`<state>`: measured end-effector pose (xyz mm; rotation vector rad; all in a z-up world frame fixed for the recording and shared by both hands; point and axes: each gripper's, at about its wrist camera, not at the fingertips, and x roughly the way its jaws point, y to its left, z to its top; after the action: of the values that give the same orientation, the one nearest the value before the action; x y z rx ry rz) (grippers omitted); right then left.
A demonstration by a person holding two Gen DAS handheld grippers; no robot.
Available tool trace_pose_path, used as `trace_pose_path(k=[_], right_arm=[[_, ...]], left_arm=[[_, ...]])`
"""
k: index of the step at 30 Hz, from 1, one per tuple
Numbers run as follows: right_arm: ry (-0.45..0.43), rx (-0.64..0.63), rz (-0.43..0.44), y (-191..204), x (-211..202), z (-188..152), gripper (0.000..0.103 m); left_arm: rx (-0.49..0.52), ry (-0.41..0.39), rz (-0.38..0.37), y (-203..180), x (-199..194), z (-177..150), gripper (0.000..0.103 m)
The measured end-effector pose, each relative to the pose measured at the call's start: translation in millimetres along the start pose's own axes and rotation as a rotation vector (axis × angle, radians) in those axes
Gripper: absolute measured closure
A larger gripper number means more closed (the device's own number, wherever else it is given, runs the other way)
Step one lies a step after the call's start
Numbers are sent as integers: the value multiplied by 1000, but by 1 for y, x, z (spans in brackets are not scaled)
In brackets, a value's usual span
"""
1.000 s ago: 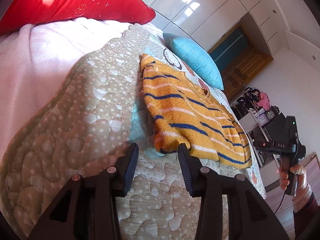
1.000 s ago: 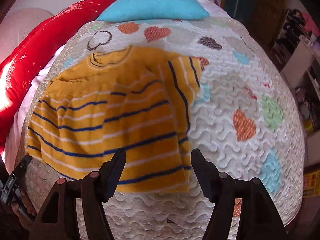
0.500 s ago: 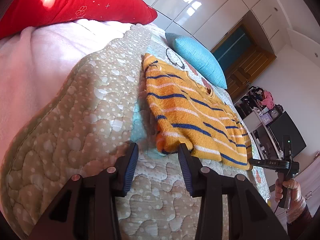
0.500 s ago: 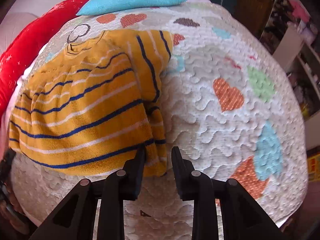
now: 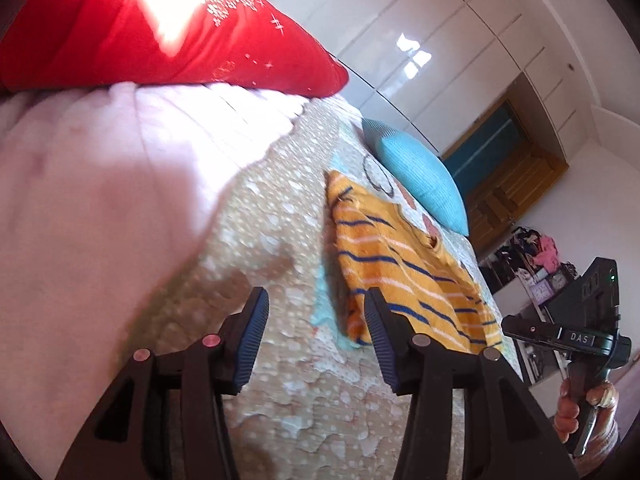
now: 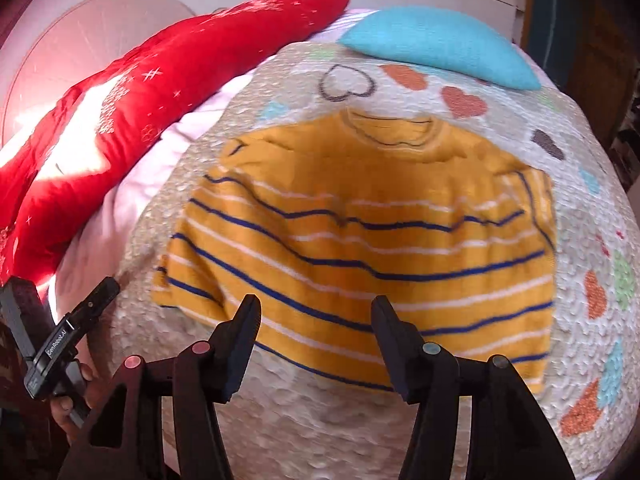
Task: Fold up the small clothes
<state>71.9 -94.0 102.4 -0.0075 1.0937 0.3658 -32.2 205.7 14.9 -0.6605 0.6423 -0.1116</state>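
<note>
A small orange sweater (image 6: 360,236) with blue and white stripes lies on the heart-patterned quilt (image 6: 600,320), both sleeves folded in over the body. It also shows in the left wrist view (image 5: 400,276). My right gripper (image 6: 316,340) is open and empty, held just above the sweater's bottom hem. My left gripper (image 5: 316,340) is open and empty, over the quilt just short of the sweater's near corner. Each gripper shows in the other's view: the right one (image 5: 560,336) and the left one (image 6: 72,336).
A red pillow (image 6: 140,108) and a pale pink blanket (image 5: 100,208) lie along the left side of the bed. A turquoise cushion (image 6: 436,44) sits just beyond the sweater's collar. White wardrobes (image 5: 460,40) and a cluttered shelf (image 5: 532,264) stand beyond the bed.
My right gripper opened wide again and moved left from the sweater's right edge to its bottom hem. My left gripper pulled back and swung left, staying open.
</note>
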Motion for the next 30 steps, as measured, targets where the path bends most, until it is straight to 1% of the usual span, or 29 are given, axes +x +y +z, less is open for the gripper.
trace_pose_path(k=[3, 5, 7, 9, 13, 16, 19, 20, 21, 22, 24, 25, 27, 30], right_arm=[[28, -82, 22, 50, 31, 15, 40], [50, -142, 10, 80, 51, 22, 39], [73, -186, -14, 103, 69, 26, 39], [73, -210, -38, 117, 80, 28, 39], [89, -206, -27, 116, 92, 31, 39], [85, -210, -52, 115, 100, 36, 39], [97, -228, -55, 123, 109, 36, 39], [107, -243, -59, 126, 112, 35, 42], [108, -249, -68, 128, 113, 35, 52], [93, -240, -70, 126, 110, 36, 55], [54, -193, -27, 120, 96, 40, 56], [29, -197, -12, 119, 86, 39, 56], [-5, -276, -9, 127, 70, 30, 56], [-2, -440, 18, 141, 58, 2, 56]], left_arm=[[-20, -14, 22, 7, -4, 2, 52], [-24, -19, 34, 11, -5, 2, 49], [-37, -25, 43, 16, -8, 3, 41], [-65, -10, 21, 23, -7, 3, 40], [-82, 7, -4, 27, -6, 5, 40], [-91, 10, -15, 26, -7, 6, 40], [-92, 8, -20, 25, -8, 6, 39], [-90, 8, -18, 25, -8, 6, 39], [-88, 10, -13, 25, -8, 6, 39], [-86, 9, -9, 25, -8, 5, 39], [-97, 4, -12, 29, -10, 6, 39], [-109, -2, -17, 31, -11, 7, 39], [-135, -16, -17, 37, -14, 10, 39], [-179, -31, -22, 48, -17, 14, 39]])
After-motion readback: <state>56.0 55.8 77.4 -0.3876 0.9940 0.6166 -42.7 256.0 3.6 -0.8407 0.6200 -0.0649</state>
